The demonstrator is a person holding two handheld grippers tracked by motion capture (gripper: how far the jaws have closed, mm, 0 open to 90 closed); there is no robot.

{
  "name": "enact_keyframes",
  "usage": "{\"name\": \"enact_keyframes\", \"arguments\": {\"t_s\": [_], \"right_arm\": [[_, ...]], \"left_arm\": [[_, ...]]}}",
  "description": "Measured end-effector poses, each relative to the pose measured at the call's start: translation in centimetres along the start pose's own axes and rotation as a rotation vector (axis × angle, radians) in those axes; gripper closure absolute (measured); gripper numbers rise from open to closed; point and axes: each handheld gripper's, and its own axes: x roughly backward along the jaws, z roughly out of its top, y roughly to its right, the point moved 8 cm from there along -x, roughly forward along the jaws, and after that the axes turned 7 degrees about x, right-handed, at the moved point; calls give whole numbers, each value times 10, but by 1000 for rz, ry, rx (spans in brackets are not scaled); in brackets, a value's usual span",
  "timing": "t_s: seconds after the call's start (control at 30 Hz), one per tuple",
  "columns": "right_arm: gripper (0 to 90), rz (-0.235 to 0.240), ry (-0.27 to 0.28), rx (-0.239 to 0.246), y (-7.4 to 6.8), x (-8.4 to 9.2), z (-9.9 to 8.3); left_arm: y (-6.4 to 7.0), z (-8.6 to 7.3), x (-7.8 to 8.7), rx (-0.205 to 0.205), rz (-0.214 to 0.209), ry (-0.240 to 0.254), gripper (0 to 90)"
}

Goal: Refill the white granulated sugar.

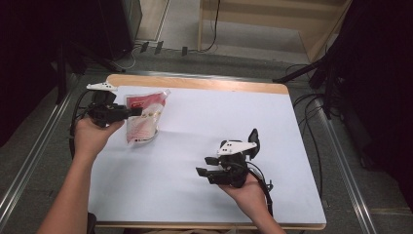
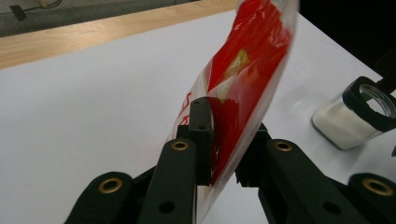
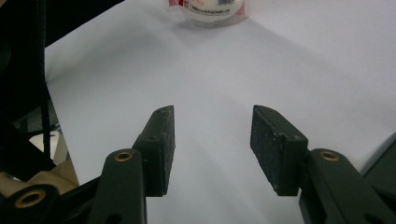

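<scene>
A red and white plastic pouch [image 1: 142,117] stands tilted at the far left of the white table, its base on the surface. My left gripper [image 1: 139,111] is shut on the pouch's upper part. In the left gripper view the pouch [image 2: 247,70] passes between the two black pads of the left gripper [image 2: 224,140], and it leans up and to the right. My right gripper [image 1: 204,165] is open and empty near the table's middle right, pointing left. In the right gripper view, the right gripper [image 3: 212,114] has bare table between its pads, and the pouch's base [image 3: 208,9] lies far ahead.
A small jar [image 2: 352,116] with a black rim and white powder inside stands on the table near my right hand. The white sheet [image 1: 195,131] covers most of the wooden tabletop [image 1: 204,84]. Cables and stands lie on the floor around the table.
</scene>
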Motion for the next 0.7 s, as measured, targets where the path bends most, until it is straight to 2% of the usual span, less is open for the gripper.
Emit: {"name": "enact_keyframes", "arguments": {"t_s": [0.1,0.2,0.4,0.47,0.57,0.7], "right_arm": [[506,9,0,3,1,3,-1],[504,17,-5,31,2,7,-3],[504,11,-26,17,8,12,-9],[503,12,-23,11,10,12,-8],[503,4,-30,22,12,12,-8],[502,-4,-41,28,14,12,-8]], "left_arm": [[-2,-4,3,3,9,4,794],[-3,-9,7,4,3,4,776],[-7,-14,12,17,-5,6,737],[-8,-15,14,23,-17,3,709],[-8,-16,14,21,-1,4,658],[-9,-19,15,33,-13,3,605]]}}
